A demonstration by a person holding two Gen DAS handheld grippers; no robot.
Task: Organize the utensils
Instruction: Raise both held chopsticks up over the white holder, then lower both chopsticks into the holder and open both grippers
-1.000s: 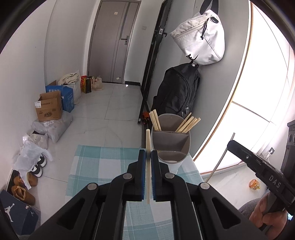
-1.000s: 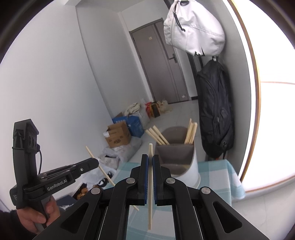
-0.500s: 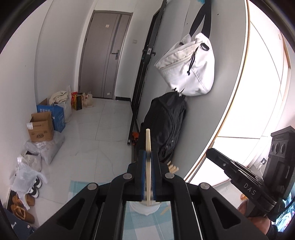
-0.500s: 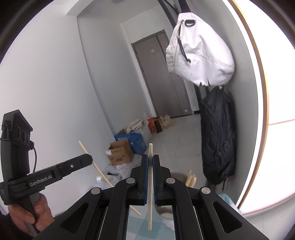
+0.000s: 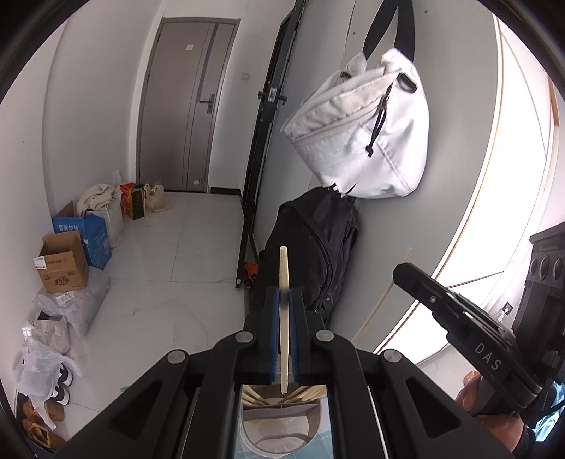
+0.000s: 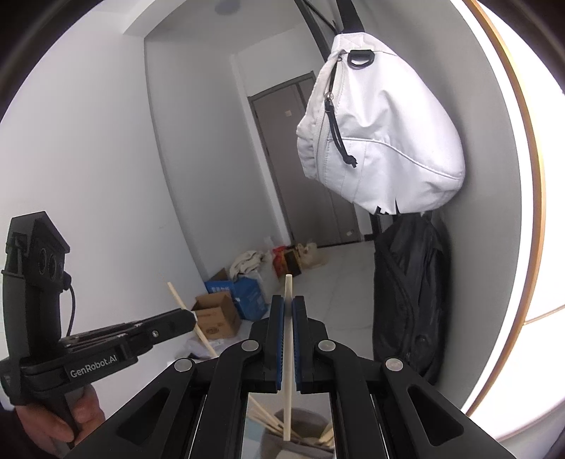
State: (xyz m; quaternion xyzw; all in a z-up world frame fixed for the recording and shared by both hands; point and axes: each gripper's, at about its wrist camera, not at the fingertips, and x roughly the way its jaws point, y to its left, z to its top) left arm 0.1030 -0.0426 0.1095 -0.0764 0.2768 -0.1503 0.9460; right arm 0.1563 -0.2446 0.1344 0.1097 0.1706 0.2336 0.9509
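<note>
Both grippers clenched on one chopstick each: left gripper (image 5: pixel 283 307), its chopstick (image 5: pixel 284 282); right gripper (image 6: pixel 288 310), its chopstick (image 6: pixel 287 339). Utensil holder (image 5: pixel 279 423) at bottom centre. Lower tips straight into a compartment, then release.

Home entryway: door (image 5: pixel 183 106), hanging bags (image 5: pixel 363 137), shoes (image 5: pixel 60 385), boxes (image 5: pixel 63 264).

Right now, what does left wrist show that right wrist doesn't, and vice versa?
Left wrist only: shoes by the wall, and the right gripper from the side.
Right wrist only: the ceiling fixture, and the left gripper from the side.
Both: a chopstick clamped in each gripper, the utensil holder below, the white bag, the black backpack.
</note>
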